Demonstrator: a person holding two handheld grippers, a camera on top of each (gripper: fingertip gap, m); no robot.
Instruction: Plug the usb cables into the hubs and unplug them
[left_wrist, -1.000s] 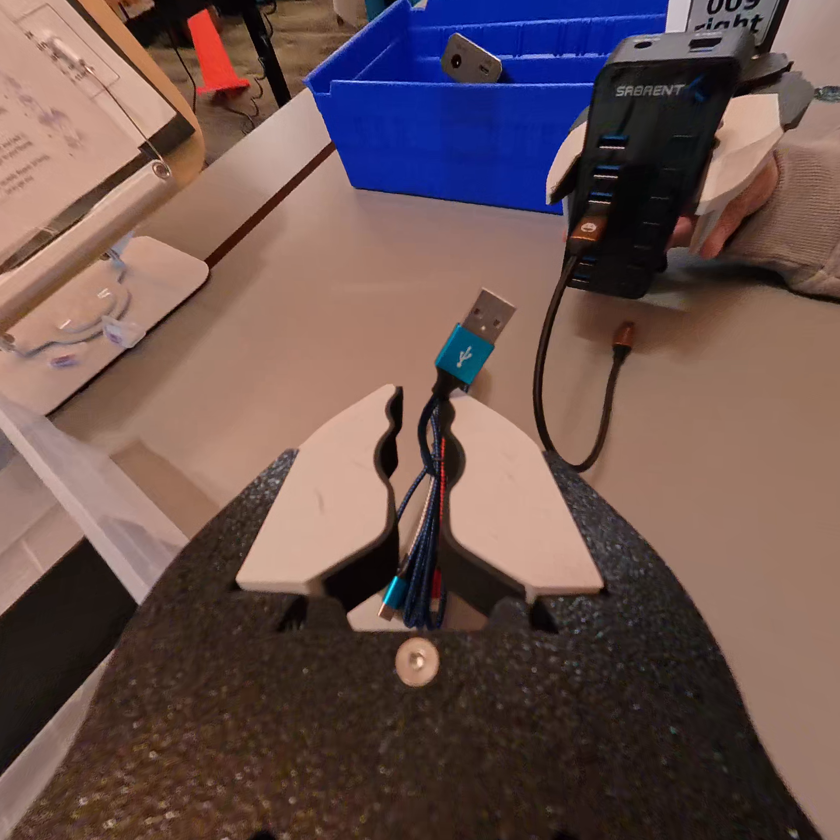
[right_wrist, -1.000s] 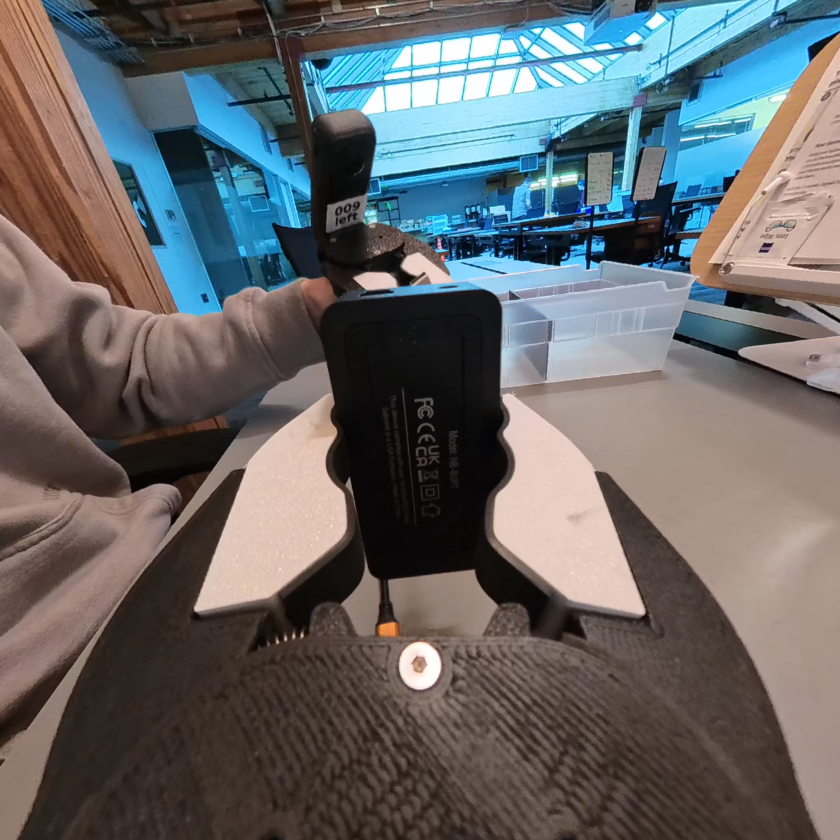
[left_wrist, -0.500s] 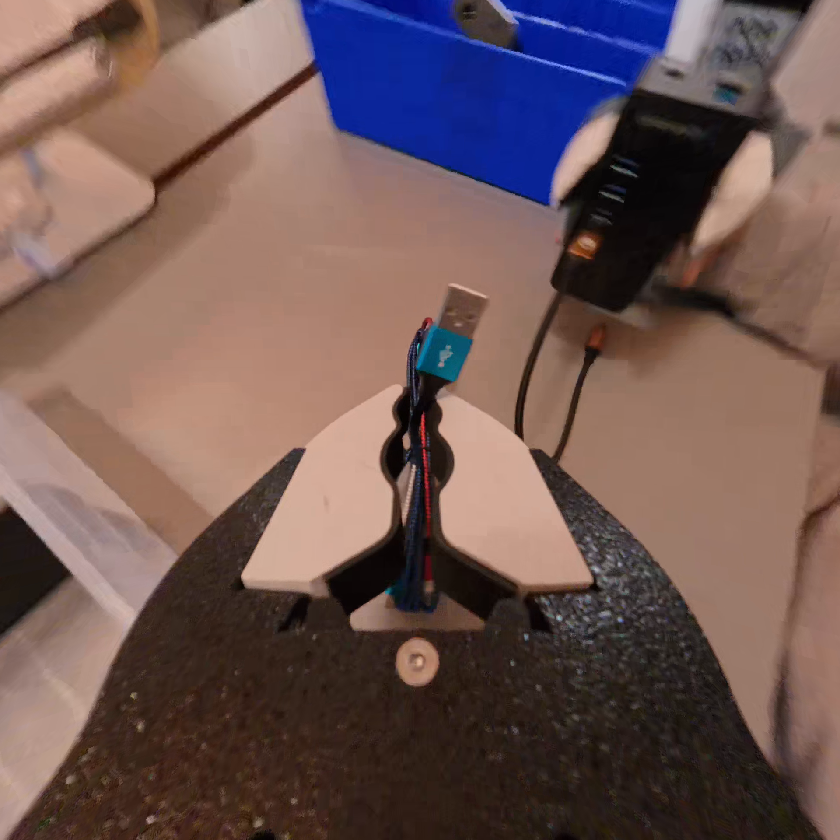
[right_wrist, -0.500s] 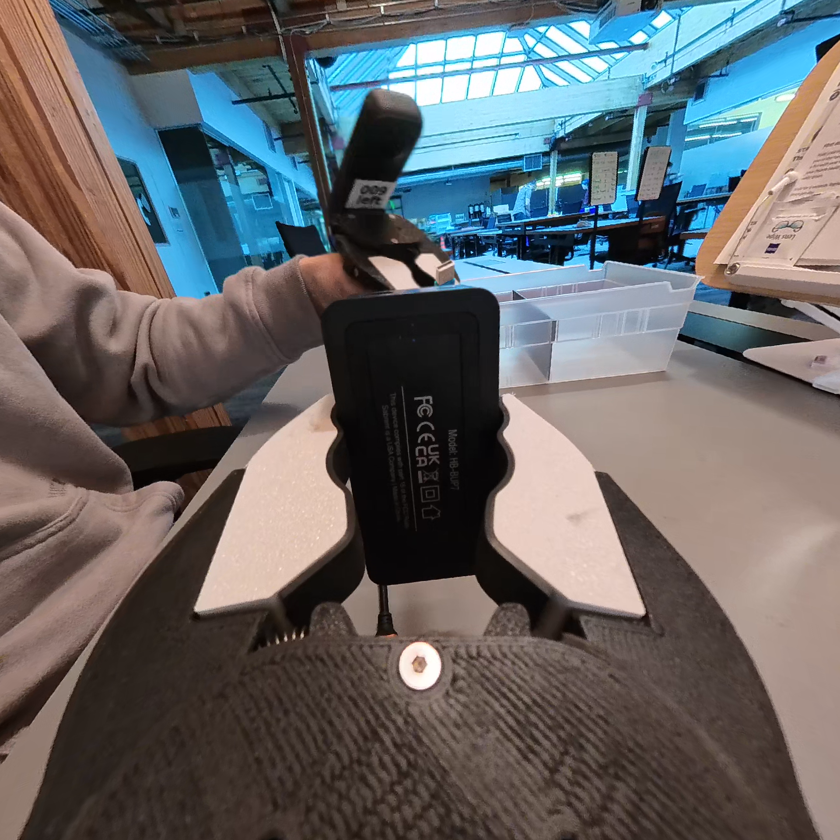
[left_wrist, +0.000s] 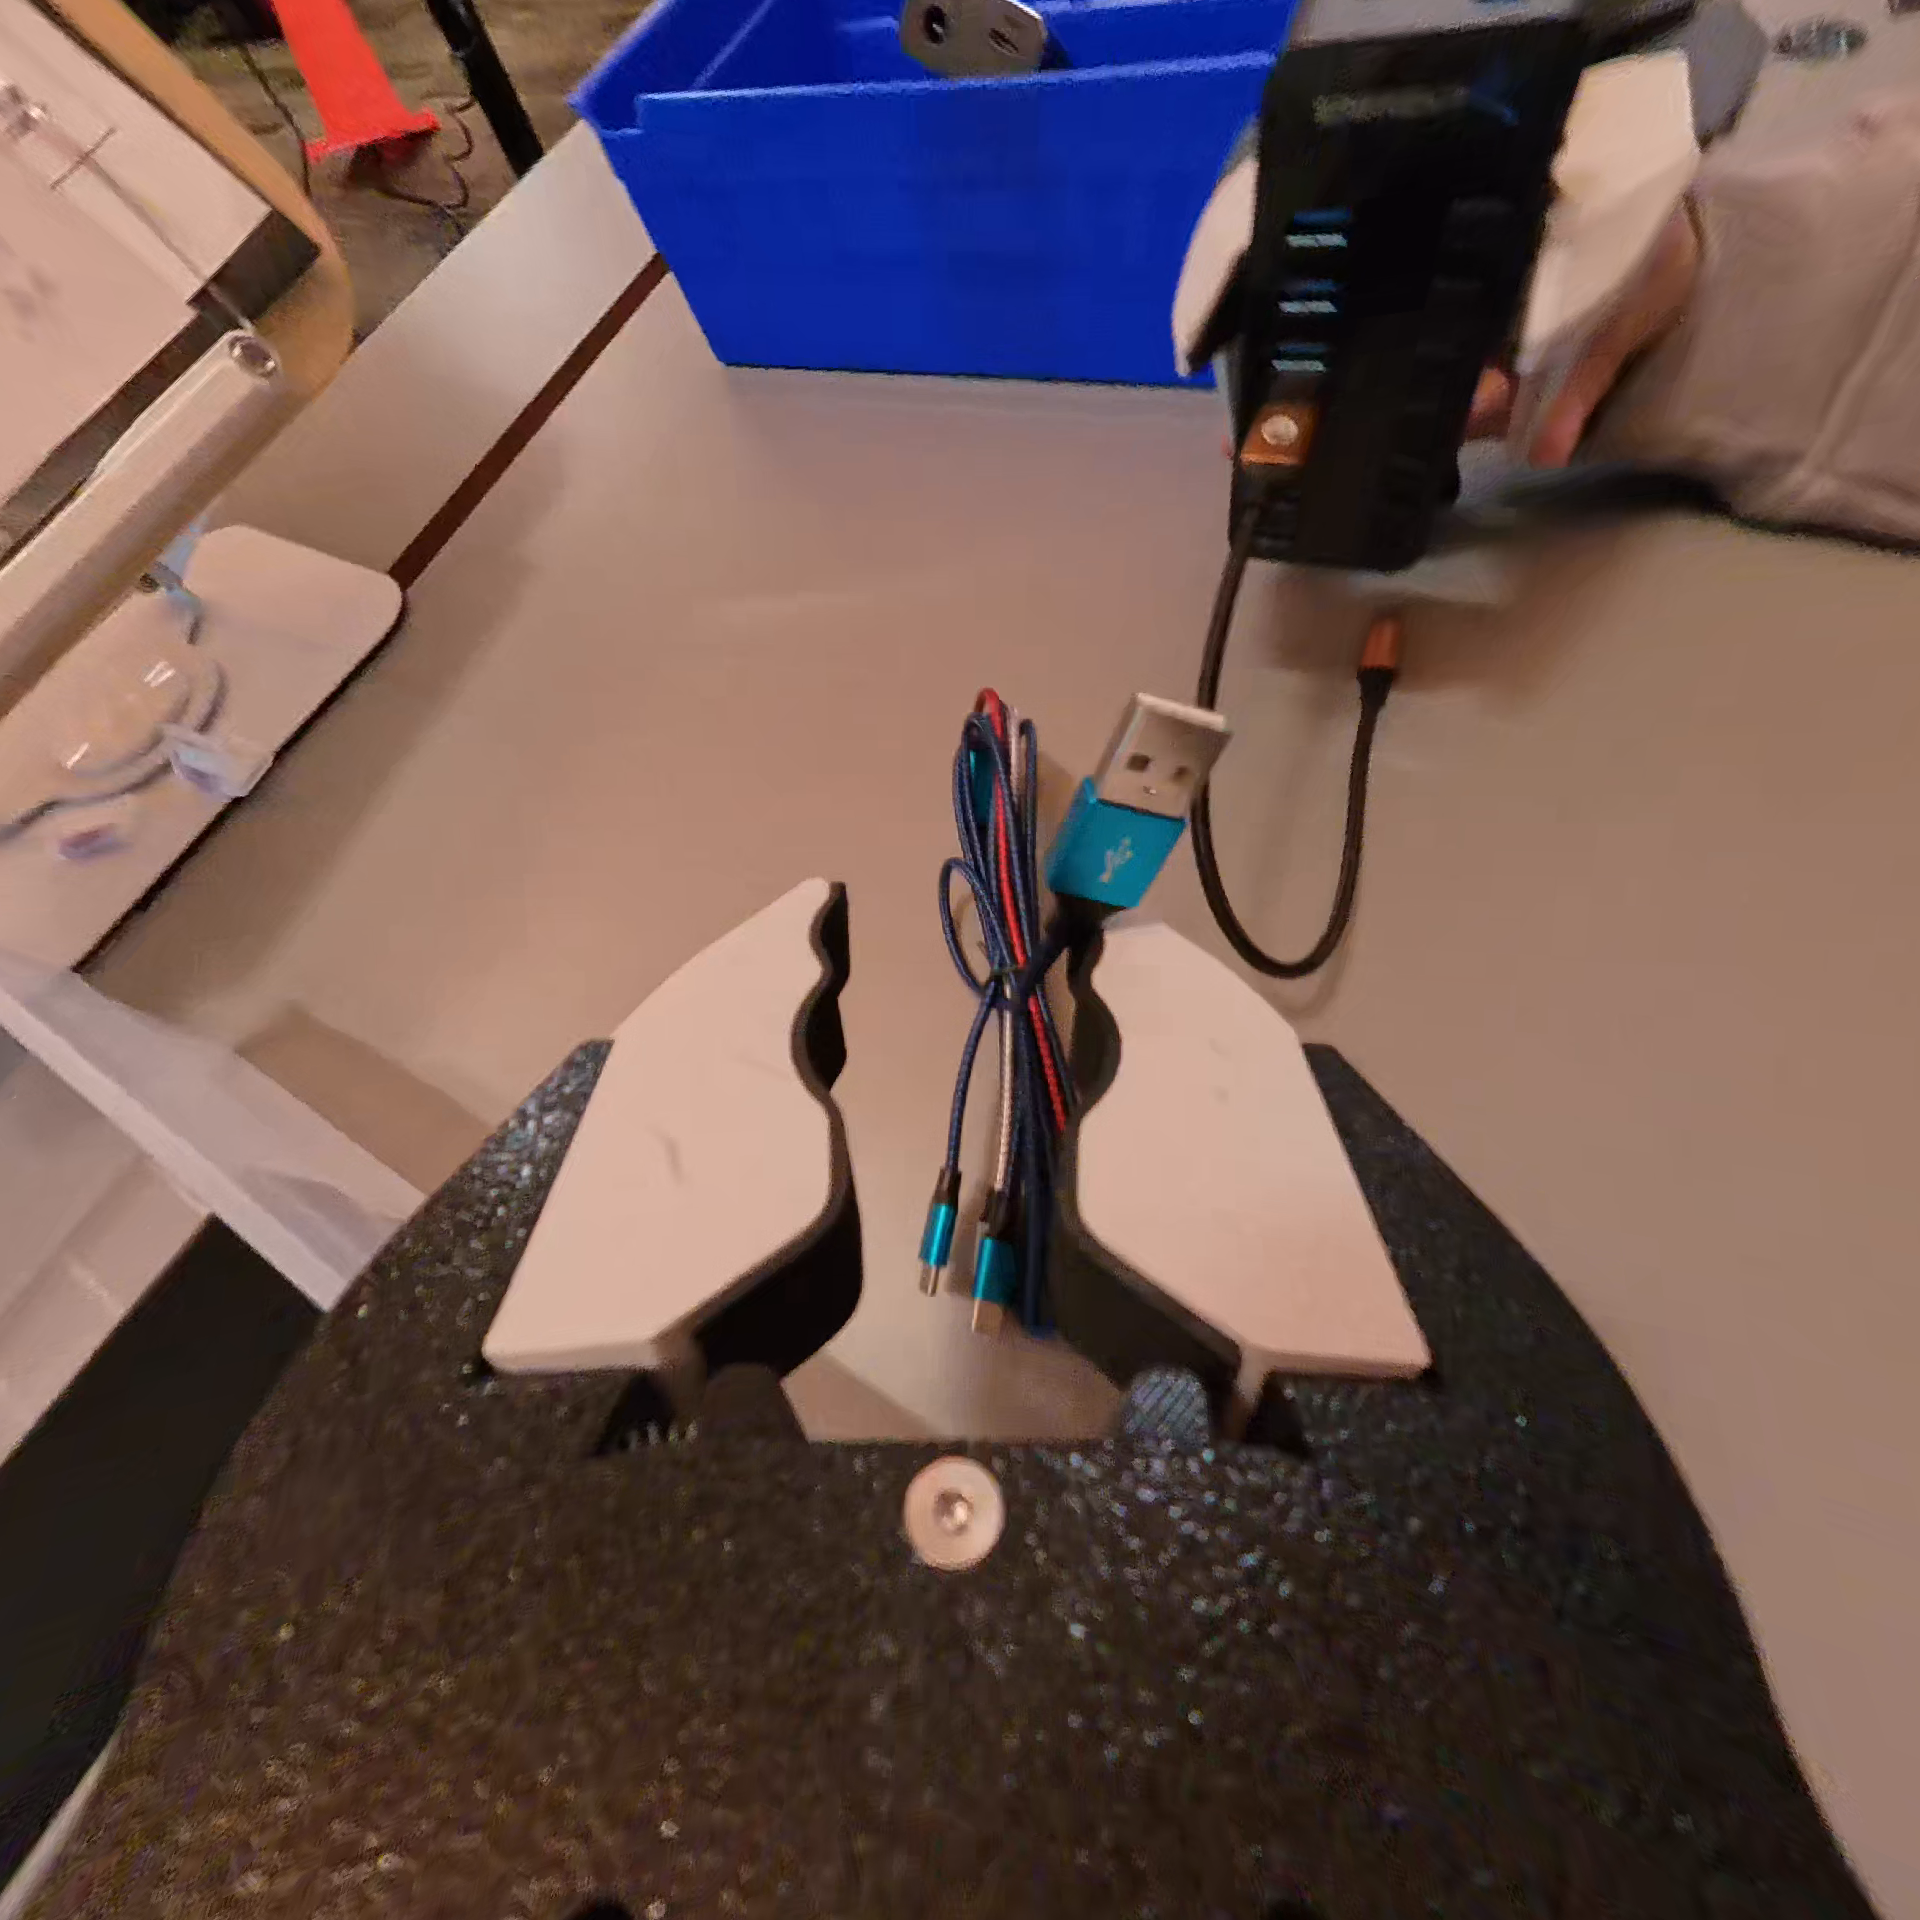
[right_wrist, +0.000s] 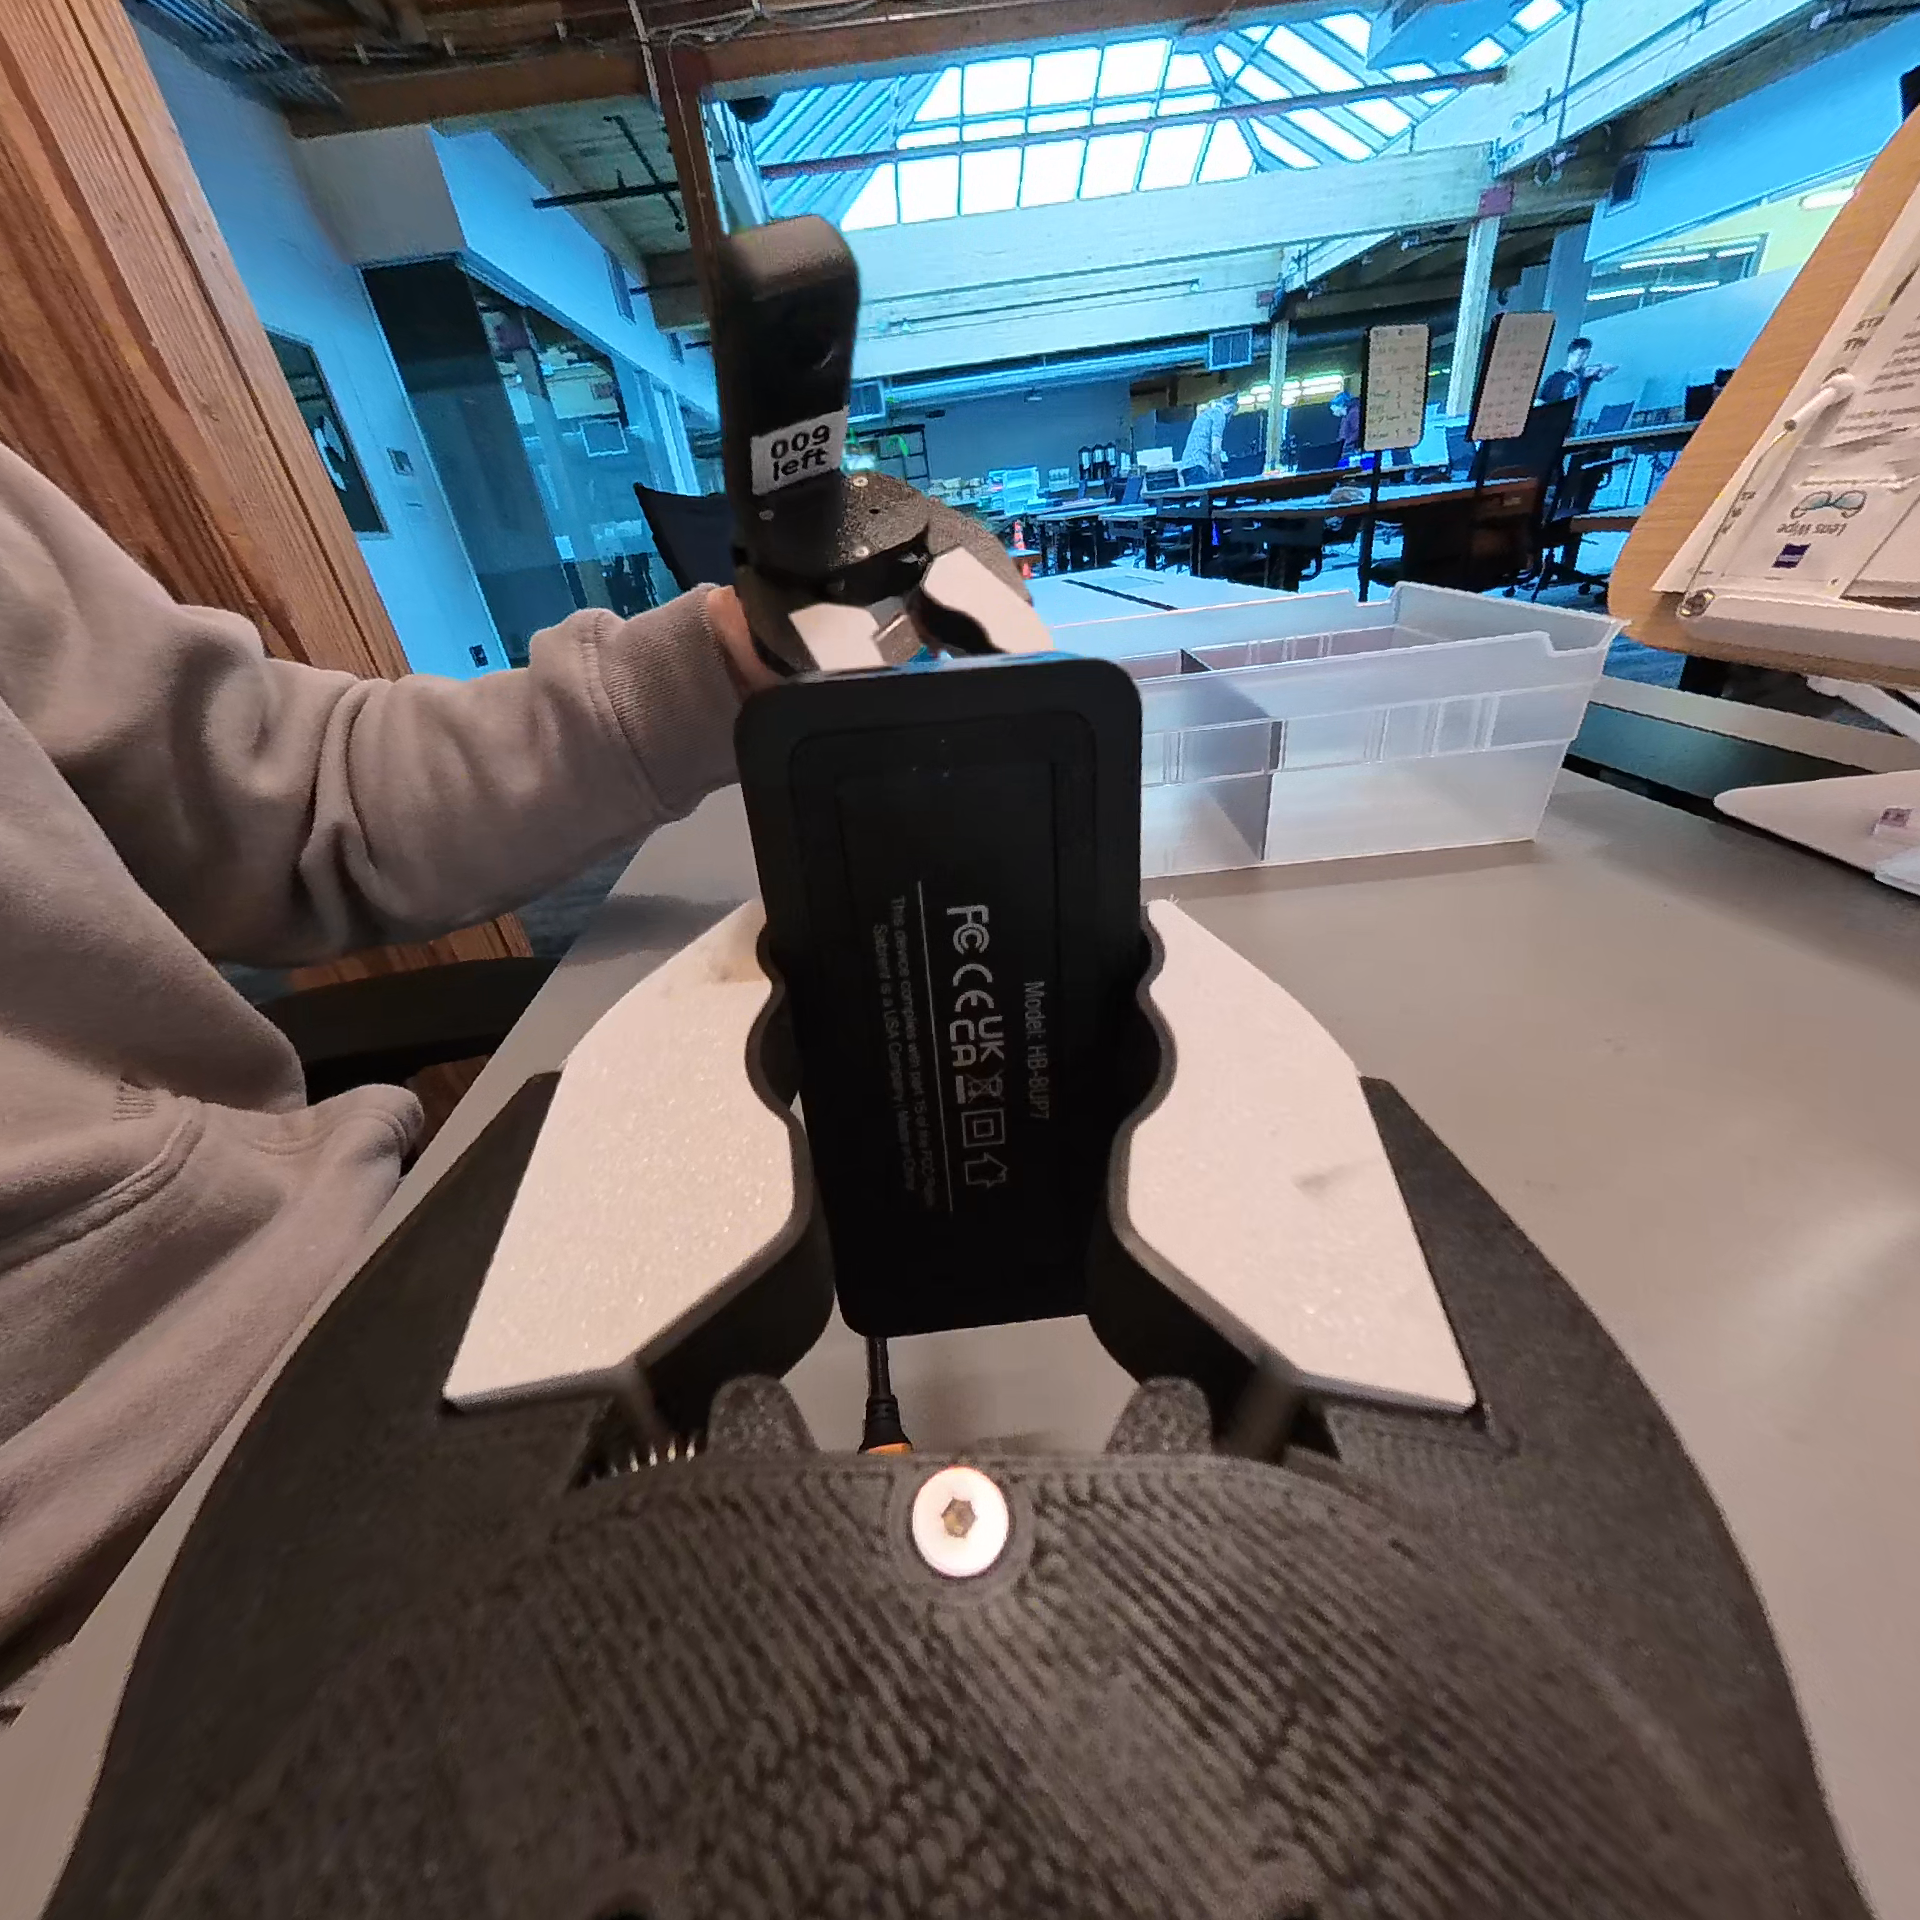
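Note:
My left gripper (left_wrist: 966, 920) is open. A bundled blue and red braided cable (left_wrist: 1003, 997) lies loose between its fingers, close to the right finger (left_wrist: 1226, 1143). Its teal USB-A plug (left_wrist: 1127, 821) tilts up to the right, toward the hub. My right gripper (right_wrist: 956, 920) is shut on a black USB hub (right_wrist: 951, 987) and holds it upright; the hub's port side shows in the left wrist view (left_wrist: 1382, 312). A black cable's copper plug (left_wrist: 1273, 442) sits in a lower hub port. Its other copper end (left_wrist: 1380, 649) lies on the grey table (left_wrist: 727, 623).
A blue bin (left_wrist: 935, 208) with a grey device (left_wrist: 971, 31) stands behind the hub. A clear divided bin (right_wrist: 1351, 748) sits by the left gripper (right_wrist: 894, 623). A document stand with a white base (left_wrist: 208, 675) is at the left. A person's grey sleeve (right_wrist: 312, 779) reaches in.
My left gripper has opened and let go of the blue cable bundle, which now lies loose between the fingers with its plug tilted right. The hub looks nearer.

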